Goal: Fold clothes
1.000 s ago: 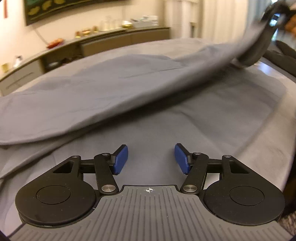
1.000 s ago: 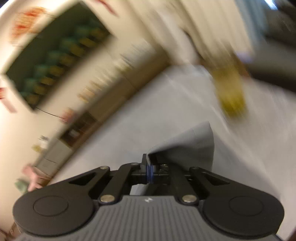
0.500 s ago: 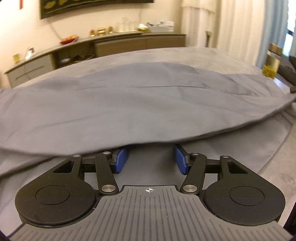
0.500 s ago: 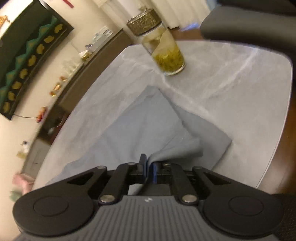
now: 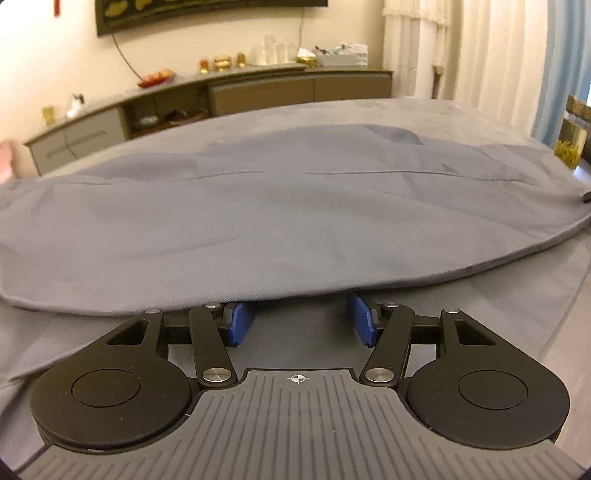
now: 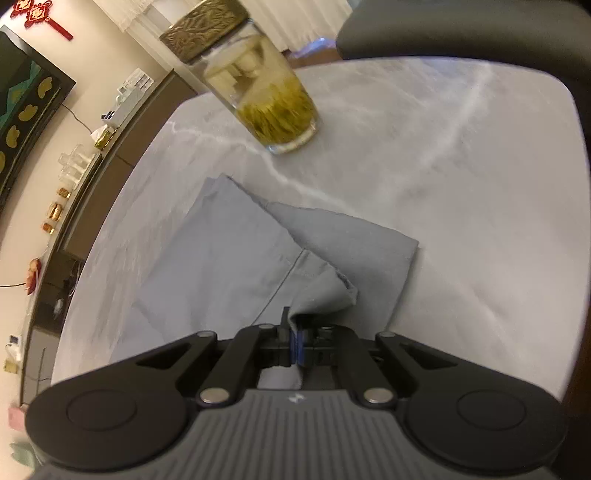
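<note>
A grey garment [image 5: 280,221] lies spread over the grey marble table, its upper layer folded across toward me. The folded edge drapes over the tips of my left gripper [image 5: 301,317], which rests open on the lower layer with its blue pads [image 5: 240,323] apart. In the right wrist view the same grey garment [image 6: 236,266] ends in a hemmed corner lying over another layer. My right gripper [image 6: 297,339] is shut on that corner, low over the table.
A glass jar [image 6: 269,92] of yellow-green contents with a brass lid stands on the marble table [image 6: 461,192] just beyond the garment's end. A dark chair back [image 6: 461,33] stands past the table. A sideboard [image 5: 221,92] with small items lines the far wall.
My right gripper has swung the held corner across and down toward the table near the jar. The upper layer has come to rest over my left gripper's fingertips.
</note>
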Tool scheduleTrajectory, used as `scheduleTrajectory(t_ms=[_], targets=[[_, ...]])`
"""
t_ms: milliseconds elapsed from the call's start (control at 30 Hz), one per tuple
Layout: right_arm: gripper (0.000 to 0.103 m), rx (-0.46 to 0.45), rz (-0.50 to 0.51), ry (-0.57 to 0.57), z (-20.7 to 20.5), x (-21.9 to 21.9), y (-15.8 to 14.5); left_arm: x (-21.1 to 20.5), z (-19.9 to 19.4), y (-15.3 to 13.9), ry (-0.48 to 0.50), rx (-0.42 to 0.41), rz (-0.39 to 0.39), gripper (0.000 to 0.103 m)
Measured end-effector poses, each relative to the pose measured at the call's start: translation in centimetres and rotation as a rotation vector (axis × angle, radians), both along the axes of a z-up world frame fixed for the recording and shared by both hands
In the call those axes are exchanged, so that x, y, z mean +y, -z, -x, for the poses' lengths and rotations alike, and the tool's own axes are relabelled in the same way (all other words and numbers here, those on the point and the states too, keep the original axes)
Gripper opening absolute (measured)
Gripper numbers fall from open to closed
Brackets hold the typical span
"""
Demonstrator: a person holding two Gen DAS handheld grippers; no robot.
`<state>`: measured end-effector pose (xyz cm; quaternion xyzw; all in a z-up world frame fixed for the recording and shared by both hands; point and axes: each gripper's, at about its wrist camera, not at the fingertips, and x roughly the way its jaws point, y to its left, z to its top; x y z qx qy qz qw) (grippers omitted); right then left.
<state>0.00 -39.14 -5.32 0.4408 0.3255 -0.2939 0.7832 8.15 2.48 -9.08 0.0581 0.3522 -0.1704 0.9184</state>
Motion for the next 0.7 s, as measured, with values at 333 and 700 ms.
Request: scheduleTrajectory(t_ms=[333,700], targets=[[0.052,-0.04,0.282,0.153,5.9,2.7,-4.8,16.9,7.6,-4.5,-0.187,-0.021,0.205,0.043],[0.056,-0.267,0.637,-0.859,-1.7,34.6,-9.2,32.7,7.3,-3.2,-0.53,0.002,0.357,0.04]])
